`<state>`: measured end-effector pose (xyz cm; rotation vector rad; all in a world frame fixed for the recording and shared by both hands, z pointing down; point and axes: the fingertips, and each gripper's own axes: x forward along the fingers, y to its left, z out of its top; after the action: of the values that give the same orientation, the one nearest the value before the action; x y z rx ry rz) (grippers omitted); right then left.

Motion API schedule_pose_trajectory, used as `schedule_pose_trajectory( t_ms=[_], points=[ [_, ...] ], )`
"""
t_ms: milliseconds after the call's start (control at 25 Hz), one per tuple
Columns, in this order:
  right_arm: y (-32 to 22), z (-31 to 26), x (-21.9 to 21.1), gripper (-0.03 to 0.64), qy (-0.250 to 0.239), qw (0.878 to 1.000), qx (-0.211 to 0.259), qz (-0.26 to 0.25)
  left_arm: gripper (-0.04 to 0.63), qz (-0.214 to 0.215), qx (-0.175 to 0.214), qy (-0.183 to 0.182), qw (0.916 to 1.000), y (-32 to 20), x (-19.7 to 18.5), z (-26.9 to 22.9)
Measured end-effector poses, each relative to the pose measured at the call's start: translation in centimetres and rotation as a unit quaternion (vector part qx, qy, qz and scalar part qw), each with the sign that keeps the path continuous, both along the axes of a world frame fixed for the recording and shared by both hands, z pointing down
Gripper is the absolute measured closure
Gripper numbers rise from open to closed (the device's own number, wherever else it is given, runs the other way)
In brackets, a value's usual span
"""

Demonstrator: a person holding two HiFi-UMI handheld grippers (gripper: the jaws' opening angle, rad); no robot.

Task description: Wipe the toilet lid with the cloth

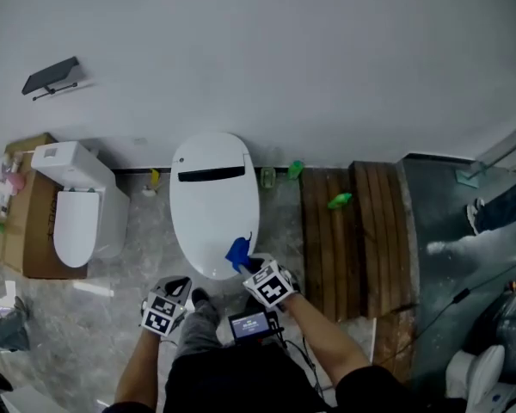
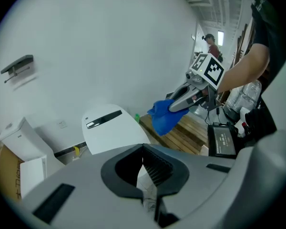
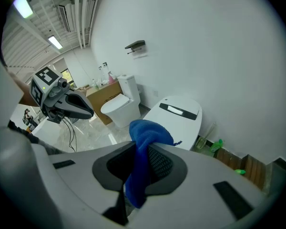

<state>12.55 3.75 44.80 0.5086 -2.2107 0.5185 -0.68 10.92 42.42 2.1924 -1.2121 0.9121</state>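
Cloth (image 1: 238,252), blue and bunched, clamped between the closed right tongs (image 1: 246,263) at the near edge of the white toilet lid (image 1: 213,205); contact with it not clear. Left tongs (image 1: 179,287) closed fully on nothing, apart from the lid, low at its left. Second toilet (image 1: 77,218) beside a cardboard box (image 1: 30,231) further left; wooden platform (image 1: 348,231) on the right.

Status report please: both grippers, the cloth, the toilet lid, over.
Right gripper shut on blue cloth, by toilet lid's near edge, contact unclear. Left gripper shut, empty. Nothing on lid.
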Motion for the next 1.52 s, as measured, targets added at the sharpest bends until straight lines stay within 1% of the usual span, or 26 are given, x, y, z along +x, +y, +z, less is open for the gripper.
schedule_pose_trajectory(
  t_ms=[160, 320, 480, 680, 880, 1080, 1200, 1360, 1440, 1520],
  points=[
    [-0.4, 1.8, -2.2, 0.560, 0.007, 1.000, -0.007, -0.001, 0.584, 0.005, -0.003, 0.014, 0.9999, -0.3, -1.2, 1.6],
    [-1.8, 4.1, -5.4, 0.560, 0.011, 1.000, -0.007, 0.015, 0.584, 0.018, -0.006, 0.023, 0.9995, -2.3, -3.9, 4.2],
    [-4.1, 7.8, -9.8, 0.560, -0.002, 0.999, -0.008, 0.041, 0.584, 0.030, -0.012, 0.023, 0.9992, -5.2, -8.3, 8.7],
    [-8.0, 14.1, -13.9, 0.560, 0.000, 0.998, -0.010, 0.065, 0.584, 0.038, -0.013, 0.031, 0.9987, -9.4, -11.7, 14.7],
    [-13.2, 19.4, -18.1, 0.560, -0.003, 0.997, 0.016, 0.073, 0.584, 0.053, -0.002, 0.031, 0.9981, -13.9, -14.2, 20.2],
    [-19.7, 22.8, -22.7, 0.560, -0.006, 0.995, 0.055, 0.082, 0.584, 0.062, 0.018, 0.033, 0.9974, -18.2, -16.5, 24.2],
    [-23.6, 24.1, -25.6, 0.560, -0.010, 0.993, 0.070, 0.089, 0.584, 0.056, 0.034, 0.044, 0.9968, -21.1, -17.8, 25.3],
    [-27.1, 25.3, -29.2, 0.560, -0.010, 0.992, 0.079, 0.093, 0.584, 0.057, 0.051, 0.055, 0.9956, -23.9, -19.2, 25.8],
    [-28.2, 26.2, -31.0, 0.560, -0.001, 0.993, 0.084, 0.083, 0.584, 0.059, 0.055, 0.061, 0.9949, -24.9, -19.7, 26.0],
    [-29.0, 27.3, -32.5, 0.560, 0.018, 0.993, 0.097, 0.062, 0.584, 0.063, 0.058, 0.063, 0.9943, -25.7, -20.1, 26.2]
  ],
)
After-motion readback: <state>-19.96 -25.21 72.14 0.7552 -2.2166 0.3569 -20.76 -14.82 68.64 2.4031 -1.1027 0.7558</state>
